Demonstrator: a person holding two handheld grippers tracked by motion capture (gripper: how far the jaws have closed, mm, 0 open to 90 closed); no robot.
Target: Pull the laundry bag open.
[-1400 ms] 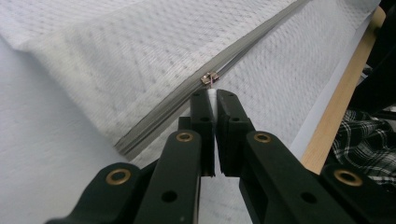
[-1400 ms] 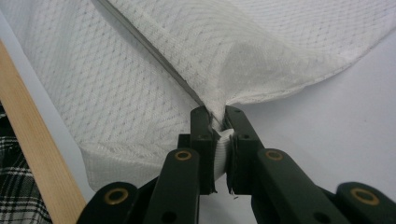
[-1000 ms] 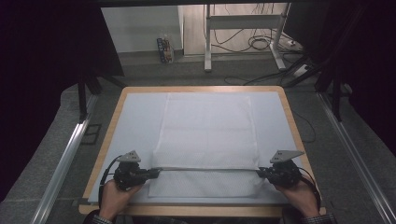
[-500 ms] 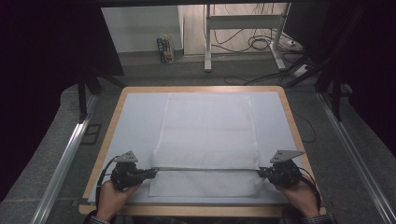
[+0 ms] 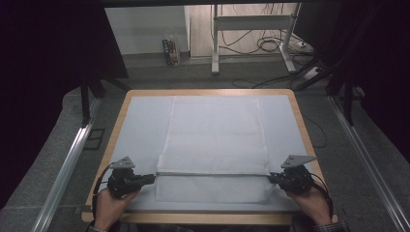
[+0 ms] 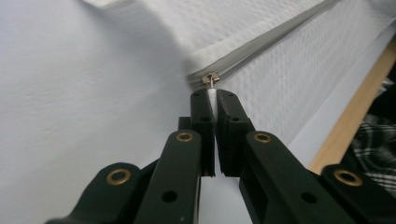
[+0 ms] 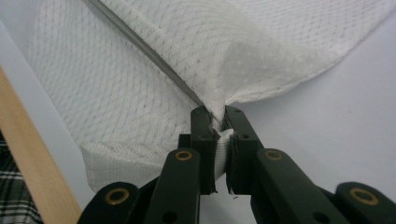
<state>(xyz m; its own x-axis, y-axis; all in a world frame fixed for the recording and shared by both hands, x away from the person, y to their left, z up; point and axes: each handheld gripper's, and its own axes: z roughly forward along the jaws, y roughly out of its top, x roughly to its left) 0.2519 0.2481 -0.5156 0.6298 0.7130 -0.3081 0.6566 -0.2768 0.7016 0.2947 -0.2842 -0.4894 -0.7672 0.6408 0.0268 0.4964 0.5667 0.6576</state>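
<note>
high view: mesh bag (image 5: pixel 215 140) stretched between tools; left tool (image 5: pixel 151 178) pinching zipper pull (image 6: pixel 210 80), right tool (image 5: pixel 271 178) clamping bag corner.

- Table (image 5: pixel 121 121): rectangular top with a light wooden rim showing along all four sides; it stands on a grey floor.
- White sheet (image 5: pixel 140 130): covers nearly the whole top inside the rim, flat and smooth.
- Mesh bag (image 5: pixel 212 140): white netting, lying on the sheet about midway between the left and right edges, reaching from near the far edge to near the person's edge.
- Zipper (image 5: pixel 212 173): grey line across the bag near the person's side; it appears raised slightly off the sheet, though the dim view leaves this unsure.
</note>
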